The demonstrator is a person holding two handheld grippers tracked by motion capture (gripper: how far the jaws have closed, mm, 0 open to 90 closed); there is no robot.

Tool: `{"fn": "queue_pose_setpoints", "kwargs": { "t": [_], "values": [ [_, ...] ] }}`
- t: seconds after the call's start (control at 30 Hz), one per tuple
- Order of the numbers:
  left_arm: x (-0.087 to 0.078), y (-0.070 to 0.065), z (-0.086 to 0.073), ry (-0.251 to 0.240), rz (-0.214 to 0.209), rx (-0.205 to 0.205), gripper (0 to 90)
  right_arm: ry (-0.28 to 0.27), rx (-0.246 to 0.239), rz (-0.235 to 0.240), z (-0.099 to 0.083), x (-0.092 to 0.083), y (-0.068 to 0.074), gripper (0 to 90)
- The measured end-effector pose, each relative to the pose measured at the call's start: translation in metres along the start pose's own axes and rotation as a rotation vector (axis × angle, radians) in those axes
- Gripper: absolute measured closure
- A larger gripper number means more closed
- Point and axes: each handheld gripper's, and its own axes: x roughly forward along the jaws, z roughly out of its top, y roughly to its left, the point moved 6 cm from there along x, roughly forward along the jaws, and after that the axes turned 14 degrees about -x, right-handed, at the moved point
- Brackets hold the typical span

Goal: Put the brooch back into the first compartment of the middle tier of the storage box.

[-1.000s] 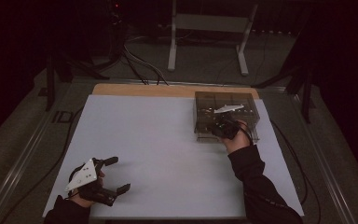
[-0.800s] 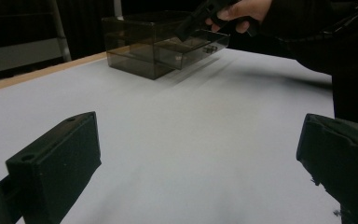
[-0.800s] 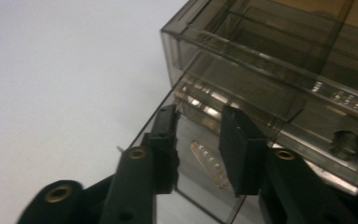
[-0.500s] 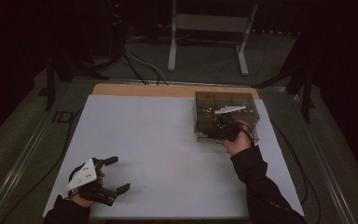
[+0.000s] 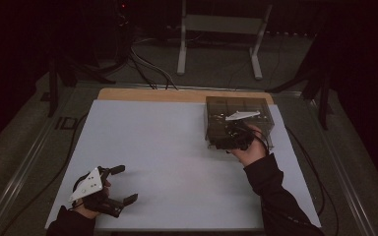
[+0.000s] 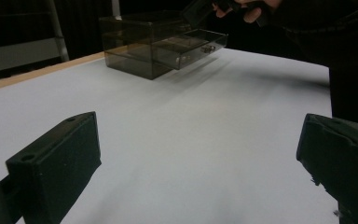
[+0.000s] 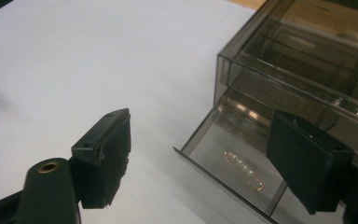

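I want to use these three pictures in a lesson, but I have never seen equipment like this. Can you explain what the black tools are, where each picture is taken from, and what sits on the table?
A person sits at a white-topped table and holds a hand-held black two-jaw gripper in each hand. There is no robot arm.

The high view comes from a fixed camera above the table. It shows the left gripper low at the left, jaws open and empty, and the right gripper at a smoky transparent plastic drawer box.

The other two pictures come from cameras riding on the grippers, looking along their own black jaws. In the left gripper view the box stands far off with one drawer pulled out. In the right gripper view the open jaws hover at that drawer, holding nothing; a small thin metal pin-like object lies in it, too small to identify.
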Motion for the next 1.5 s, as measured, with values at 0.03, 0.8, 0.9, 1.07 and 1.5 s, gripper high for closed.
{"fn": "queue_pose_setpoints", "kwargs": {
  "t": [0.03, 0.8, 0.9, 1.07, 1.5],
  "values": [
    [0.000, 0.000, 0.000, -0.001, 0.000, -0.002, 0.3, -0.001, 0.004, -0.001, 0.001, -0.001, 0.001, 19.2],
    [0.000, 0.000, 0.000, -0.003, -0.003, -0.003, 0.3, -0.073, -0.018, -0.030, -0.001, -0.022, -0.002, 0.0],
    [0.000, 0.000, -0.001, 0.002, -0.002, 0.005, 0.3, -0.097, -0.015, -0.022, -0.002, -0.026, -0.002, 0.0],
    [-0.001, 0.002, -0.001, 0.003, 0.010, 0.000, 0.3, -0.121, -0.024, -0.034, -0.009, -0.032, -0.001, 0.0],
    [-0.001, 0.001, -0.001, -0.002, 0.004, 0.000, 0.3, -0.171, -0.028, -0.043, -0.042, -0.047, -0.003, 0.0]
  ]
}}
